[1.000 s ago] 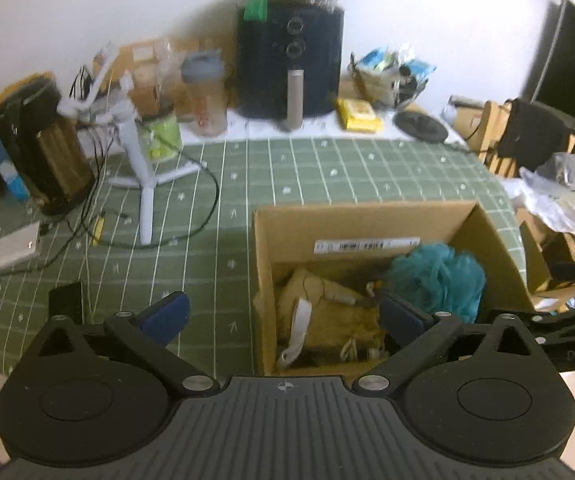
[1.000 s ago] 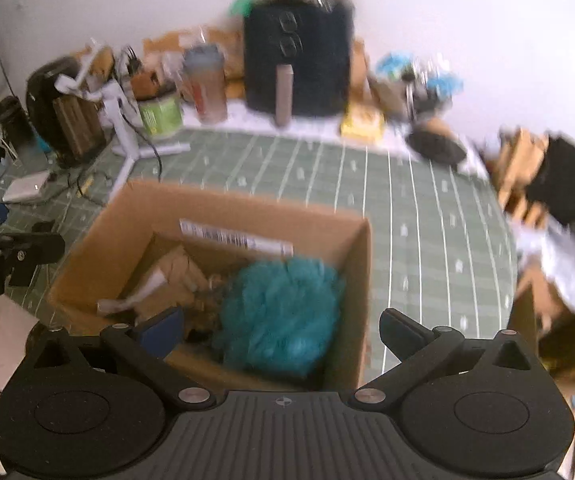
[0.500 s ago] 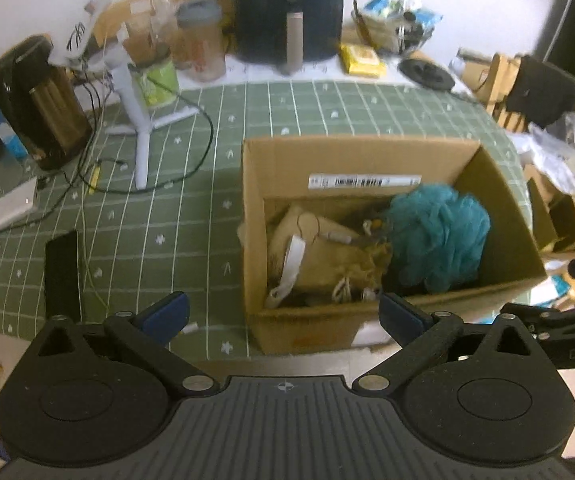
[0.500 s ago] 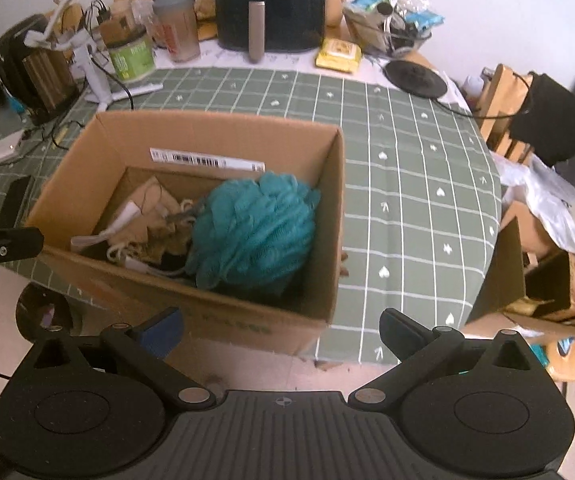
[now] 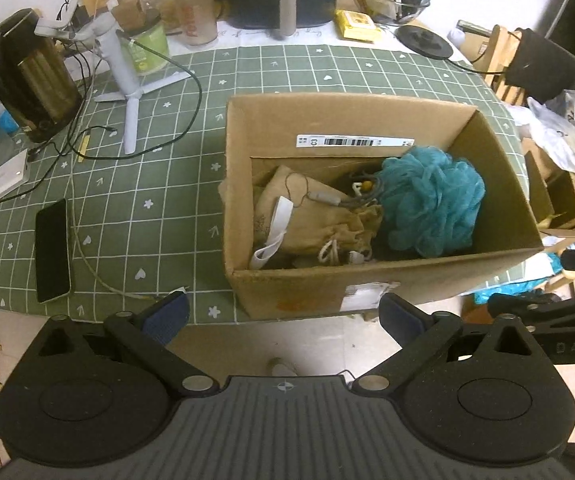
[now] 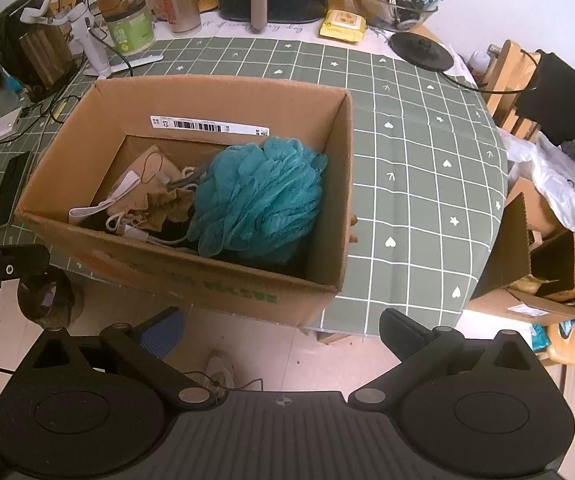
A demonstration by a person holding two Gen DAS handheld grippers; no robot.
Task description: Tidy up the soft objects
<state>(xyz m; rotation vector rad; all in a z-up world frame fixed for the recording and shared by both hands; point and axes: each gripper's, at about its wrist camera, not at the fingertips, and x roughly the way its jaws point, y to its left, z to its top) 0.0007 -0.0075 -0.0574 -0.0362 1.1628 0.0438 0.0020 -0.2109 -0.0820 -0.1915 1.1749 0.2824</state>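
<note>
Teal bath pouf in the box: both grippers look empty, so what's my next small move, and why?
Probably lower the right gripper toward the teal bath pouf. Both it and the left gripper are open, empty and short of the cardboard box, and the pouf lies topmost on the box's right side, beside the tan drawstring bag, so it looks the easiest to grasp.

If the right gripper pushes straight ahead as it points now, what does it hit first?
Probably the near wall of the cardboard box, which stands directly ahead of the open right gripper. The teal bath sponge lies beyond it; depth is uncertain.
</note>
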